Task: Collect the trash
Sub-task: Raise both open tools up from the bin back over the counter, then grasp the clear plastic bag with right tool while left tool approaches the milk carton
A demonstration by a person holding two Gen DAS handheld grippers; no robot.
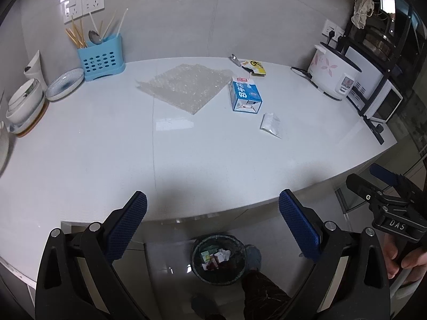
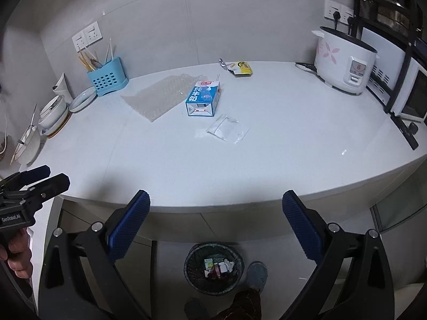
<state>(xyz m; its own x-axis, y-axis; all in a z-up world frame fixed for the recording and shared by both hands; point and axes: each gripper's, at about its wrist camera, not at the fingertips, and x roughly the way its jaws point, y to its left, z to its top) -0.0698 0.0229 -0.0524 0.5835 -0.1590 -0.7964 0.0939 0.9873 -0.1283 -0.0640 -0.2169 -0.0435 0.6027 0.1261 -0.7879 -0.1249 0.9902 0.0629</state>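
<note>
1. The left gripper (image 1: 213, 221) is hovering at the near edge of the counter (image 1: 186, 165) with its jaws spread wide and nothing between them.
2. The right gripper (image 2: 216, 224) is hovering beside it in the same condition: released and empty.
3. Four pieces of trash are lying on the counter, well beyond both grippers:
   - a blue milk carton (image 2: 203, 99), lying on its side near the middle;
   - a sheet of bubble wrap (image 1: 184, 85), lying flat just left of the carton;
   - a small clear plastic bag (image 2: 226, 128), lying just in front of the carton;
   - a yellow wrapper (image 2: 241, 68), lying near the back wall.
4. A waste bin (image 2: 213, 266) is standing on the floor below the counter edge, already holding some scraps.
5. Judged step: the operator is pausing between pickups, with neither tool committed to an item.
6. The next move is likely calling for a forward reach. The plastic bag is lying nearest the right gripper; being thin and flat, it is requiring a low, pinching approach at one edge.
7. The carton is offering the firmest grasp, across its narrow sides.
</note>
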